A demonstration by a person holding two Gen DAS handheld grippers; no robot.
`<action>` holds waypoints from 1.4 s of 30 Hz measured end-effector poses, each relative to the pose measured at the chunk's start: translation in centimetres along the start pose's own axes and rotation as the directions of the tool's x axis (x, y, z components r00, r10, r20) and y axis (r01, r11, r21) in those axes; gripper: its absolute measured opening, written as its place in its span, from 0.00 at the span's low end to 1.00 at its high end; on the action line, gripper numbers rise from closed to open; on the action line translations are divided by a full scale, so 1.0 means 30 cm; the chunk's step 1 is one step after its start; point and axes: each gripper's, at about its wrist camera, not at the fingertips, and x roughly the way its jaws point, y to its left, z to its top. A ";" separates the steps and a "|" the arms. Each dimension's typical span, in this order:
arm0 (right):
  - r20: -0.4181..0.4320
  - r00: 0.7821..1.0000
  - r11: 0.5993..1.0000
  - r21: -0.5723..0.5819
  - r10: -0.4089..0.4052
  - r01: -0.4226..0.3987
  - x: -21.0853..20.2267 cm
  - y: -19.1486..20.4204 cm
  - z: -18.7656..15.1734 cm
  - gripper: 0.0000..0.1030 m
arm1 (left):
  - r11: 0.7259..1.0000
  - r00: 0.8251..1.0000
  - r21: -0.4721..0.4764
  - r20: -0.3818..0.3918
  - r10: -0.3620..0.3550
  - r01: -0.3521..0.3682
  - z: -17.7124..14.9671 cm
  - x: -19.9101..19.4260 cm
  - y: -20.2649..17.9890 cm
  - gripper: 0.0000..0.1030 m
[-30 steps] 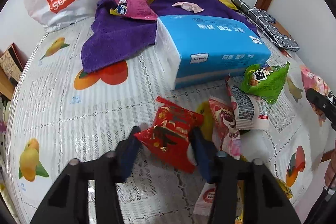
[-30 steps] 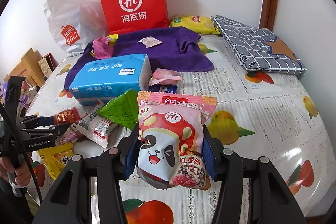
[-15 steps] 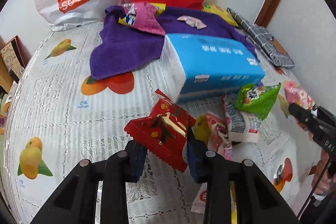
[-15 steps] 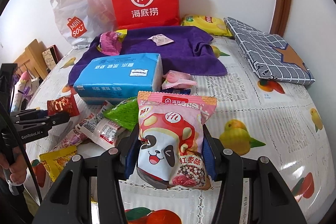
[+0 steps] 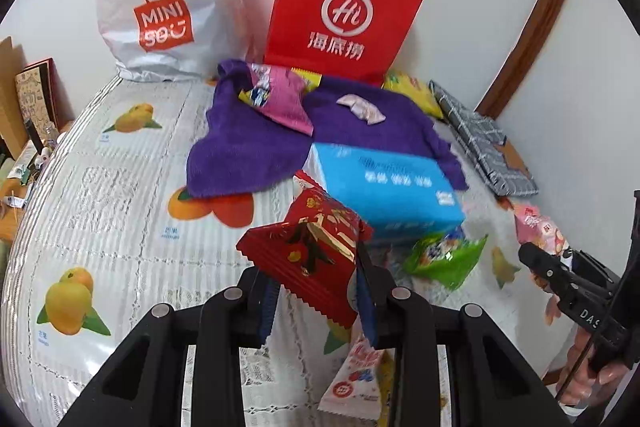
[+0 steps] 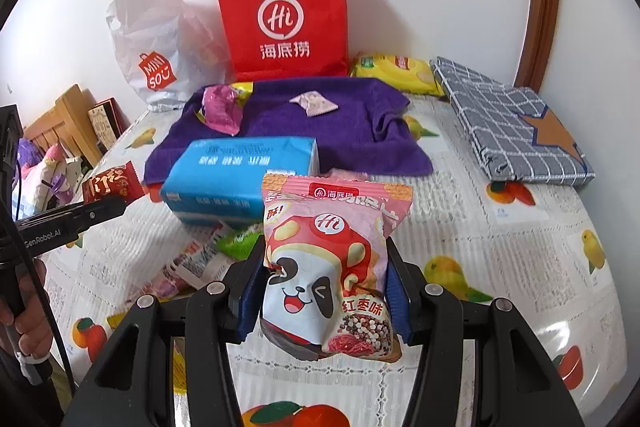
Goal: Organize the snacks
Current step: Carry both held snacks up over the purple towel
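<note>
Left tongs (image 5: 316, 291) are clamped on a red packet (image 5: 308, 251) at lower center; right tongs (image 6: 326, 291) are clamped on a panda bag (image 6: 332, 267) at lower center.

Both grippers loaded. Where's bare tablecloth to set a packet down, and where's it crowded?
Free: tablecloth left of the purple towel, below the white Miniso bag; also the stretch between towel and checked cloth. Crowded: loose packets in front of the blue tissue pack, around the green packet.
</note>
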 end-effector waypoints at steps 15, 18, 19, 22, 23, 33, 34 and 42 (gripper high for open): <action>0.091 0.996 1.000 -0.024 0.000 0.002 0.037 0.031 0.280 0.51 | 0.998 0.994 0.024 0.097 -0.054 0.052 0.256 -0.017 -0.074 0.31; 0.106 0.994 1.000 -0.022 0.011 -0.009 0.060 0.030 0.340 0.51 | 0.998 0.993 0.035 0.107 -0.053 0.050 0.313 0.002 -0.085 0.31; 0.109 0.994 1.000 -0.022 0.015 -0.013 0.070 0.028 0.357 0.51 | 0.998 0.993 0.042 0.110 -0.051 0.047 0.337 0.013 -0.090 0.31; 0.113 0.993 1.000 -0.016 0.023 -0.021 0.116 0.017 0.407 0.51 | 0.998 0.993 0.059 0.112 -0.042 0.035 0.384 0.044 -0.095 0.31; 0.111 0.994 1.000 -0.014 0.023 -0.021 0.129 0.015 0.416 0.51 | 0.998 0.993 0.063 0.110 -0.037 0.030 0.397 0.060 -0.093 0.31; 0.062 0.997 0.999 0.005 0.047 -0.047 0.349 -0.014 0.471 0.51 | 1.000 0.998 0.023 0.056 -0.019 0.018 0.430 0.252 -0.002 0.31; 0.060 0.997 0.999 0.008 0.048 -0.049 0.369 -0.017 0.472 0.51 | 1.000 0.999 0.024 0.052 -0.013 0.012 0.428 0.267 0.003 0.31; 0.017 0.998 0.998 0.033 0.055 -0.056 0.494 -0.062 0.423 0.51 | 0.999 1.000 0.026 0.018 0.025 -0.026 0.374 0.348 0.056 0.31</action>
